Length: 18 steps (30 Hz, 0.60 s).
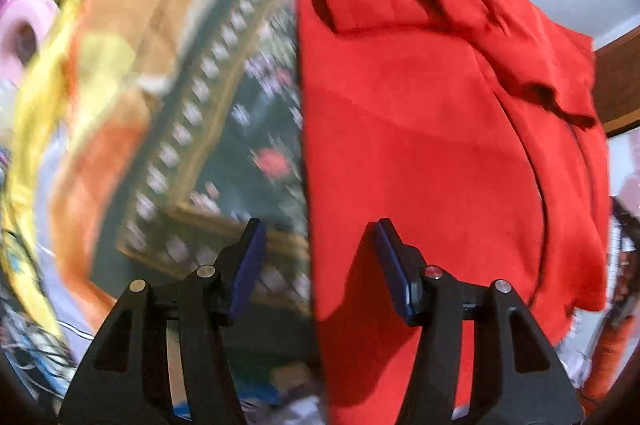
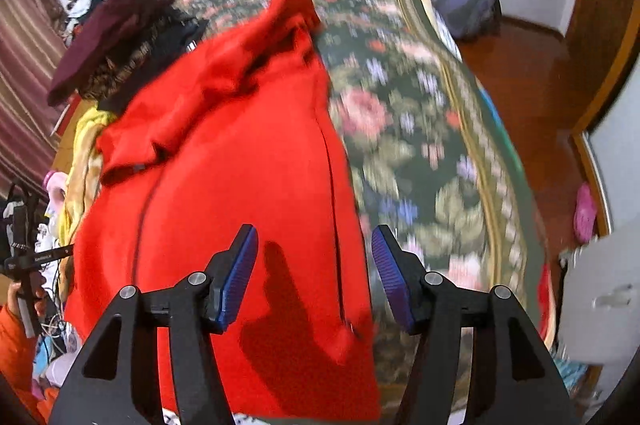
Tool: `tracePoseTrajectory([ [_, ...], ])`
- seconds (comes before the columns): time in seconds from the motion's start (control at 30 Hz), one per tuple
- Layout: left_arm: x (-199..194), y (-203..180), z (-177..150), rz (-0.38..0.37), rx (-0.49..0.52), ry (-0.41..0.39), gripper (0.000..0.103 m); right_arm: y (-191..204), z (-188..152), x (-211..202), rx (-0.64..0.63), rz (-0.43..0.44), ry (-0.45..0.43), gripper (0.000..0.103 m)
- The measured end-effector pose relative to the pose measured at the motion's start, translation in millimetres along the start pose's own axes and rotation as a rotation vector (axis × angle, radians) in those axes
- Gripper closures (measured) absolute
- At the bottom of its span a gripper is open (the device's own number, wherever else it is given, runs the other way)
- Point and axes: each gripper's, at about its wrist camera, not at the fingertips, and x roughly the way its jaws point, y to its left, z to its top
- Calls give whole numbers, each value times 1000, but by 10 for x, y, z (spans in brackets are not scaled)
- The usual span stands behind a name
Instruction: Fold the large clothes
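Note:
A large red garment (image 1: 432,145) lies folded lengthwise on a dark floral bedspread (image 1: 256,129). In the left wrist view its straight left edge runs down the middle of the picture. My left gripper (image 1: 318,237) hangs above that edge, open, with nothing between its blue pads (image 1: 248,265). In the right wrist view the red garment (image 2: 240,161) fills the left and middle, its right edge beside the floral bedspread (image 2: 420,145). My right gripper (image 2: 314,241) is open above that edge, holding nothing. A rumpled sleeve or collar part (image 2: 192,105) lies at the far end.
A pile of dark maroon and black clothes (image 2: 116,37) sits at the far end of the bed. Yellow and orange fabric (image 1: 96,73) lies beside the bedspread. A wooden floor (image 2: 532,73) and a pink slipper (image 2: 585,213) are to the right. A striped curtain (image 2: 24,73) hangs left.

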Motion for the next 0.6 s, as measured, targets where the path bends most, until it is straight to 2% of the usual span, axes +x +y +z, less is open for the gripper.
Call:
tracePoseTrajectory([
  [0.1,-25,-49,-122,-20,2,-17,46,-21,-136,82,26,23,41,48],
  [0.3,-36,-93,-316,-141,-53,11,46,54,-277,56,17,34,-10,45],
  [0.37,-58,-139,-356,-183,-55,21,47,63,-280,55,34,63,-14,49],
  [0.4,-67,-162,-378,-198,-52,22,54,75,-280,50,37,88,-13,59],
  [0.43,-93,-211,-399,-215,-42,19,64,91,-268,46,42,119,-9,76],
  [0.47,-109,-248,-404,-222,-34,15,70,119,-254,50,48,153,-1,84],
  [0.5,-131,-301,-404,-237,-25,13,83,143,-234,51,53,171,0,90],
  [0.53,-154,-363,-393,-247,-18,9,94,174,-208,34,51,178,-9,91],
  [0.6,-253,-476,-321,-254,-3,-26,99,269,-136,-24,26,182,-29,91],
])
